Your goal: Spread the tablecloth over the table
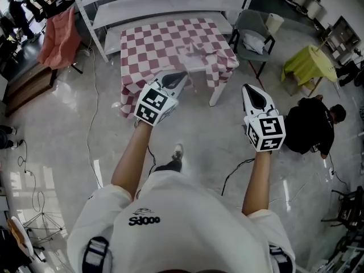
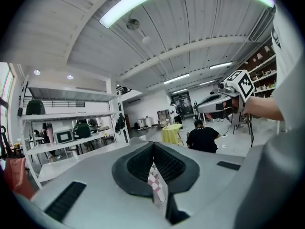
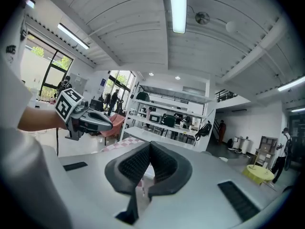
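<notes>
**Q:** Nearest the camera, what is entered first?

**A:** White shirt [image 1: 187, 220], two bare forearms [image 1: 129, 158] reaching forward, one claw each. Left claw [image 1: 181, 77]: closed, with a checked fold of the tablecloth [image 2: 157, 187] pinched between its pads. Right claw [image 1: 249, 91]: jaws together. A thin pale sliver shows below the pads, but I cannot tell what it is.

**Q:** Their place against the counter?

**A:** Left claw: tip at the near edge of the counter [image 1: 218, 91], toward the middle. Right claw: off the near right corner, over the floor [image 1: 68, 135], apart from the cloth.

**Q:** Tablecloth, condition?

**A:** Red-and-white check. It covers the counter's top and hangs over both near corners, with a rumpled, lifted patch toward the near right. One white leg is bare at the near right corner.

**Q:** Beyond the far edge?

**A:** White shelving [image 1: 165, 7] runs along it. A grey chair [image 1: 250, 30] stands off the far right corner. A salmon cloth [image 1: 60, 36] lies well off the far left corner. Farther right are a yellow-draped table [image 1: 310, 64] and a person in black [image 1: 310, 131] crouched on the floor.
</notes>
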`<control>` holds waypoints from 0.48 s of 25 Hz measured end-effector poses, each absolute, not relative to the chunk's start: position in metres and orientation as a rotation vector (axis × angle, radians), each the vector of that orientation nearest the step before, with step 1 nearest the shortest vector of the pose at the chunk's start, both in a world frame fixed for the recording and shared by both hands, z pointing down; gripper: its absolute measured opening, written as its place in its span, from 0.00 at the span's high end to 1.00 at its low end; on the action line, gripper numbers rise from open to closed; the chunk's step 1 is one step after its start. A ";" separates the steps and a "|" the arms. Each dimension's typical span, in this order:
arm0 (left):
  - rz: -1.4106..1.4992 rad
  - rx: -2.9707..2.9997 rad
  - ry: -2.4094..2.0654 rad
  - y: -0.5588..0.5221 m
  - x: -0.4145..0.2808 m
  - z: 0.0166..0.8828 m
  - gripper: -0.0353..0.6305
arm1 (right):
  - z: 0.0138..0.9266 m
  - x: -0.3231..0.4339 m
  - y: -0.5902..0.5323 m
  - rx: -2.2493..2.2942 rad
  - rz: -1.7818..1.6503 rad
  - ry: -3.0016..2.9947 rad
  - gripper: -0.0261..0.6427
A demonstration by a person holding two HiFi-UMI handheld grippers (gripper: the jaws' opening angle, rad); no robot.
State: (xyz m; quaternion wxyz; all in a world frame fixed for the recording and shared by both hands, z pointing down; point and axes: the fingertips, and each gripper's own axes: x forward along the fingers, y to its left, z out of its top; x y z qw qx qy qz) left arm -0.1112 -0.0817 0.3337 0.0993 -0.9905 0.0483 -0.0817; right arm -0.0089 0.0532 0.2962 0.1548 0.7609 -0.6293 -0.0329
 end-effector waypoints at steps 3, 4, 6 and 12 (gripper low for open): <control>-0.251 -2.935 0.120 -0.113 -0.086 0.332 0.90 | 0.295 0.014 0.022 2.195 -0.070 -1.793 0.93; -0.253 -2.938 0.112 -0.123 -0.080 0.331 0.90 | 0.295 0.020 0.013 2.197 -0.061 -1.789 0.93; -0.265 -2.944 0.101 -0.141 -0.067 0.333 0.90 | 0.297 0.032 -0.004 2.202 -0.042 -1.778 0.93; -0.291 -2.969 0.090 -0.186 -0.034 0.343 0.91 | 0.304 0.066 -0.034 2.223 0.015 -1.747 0.93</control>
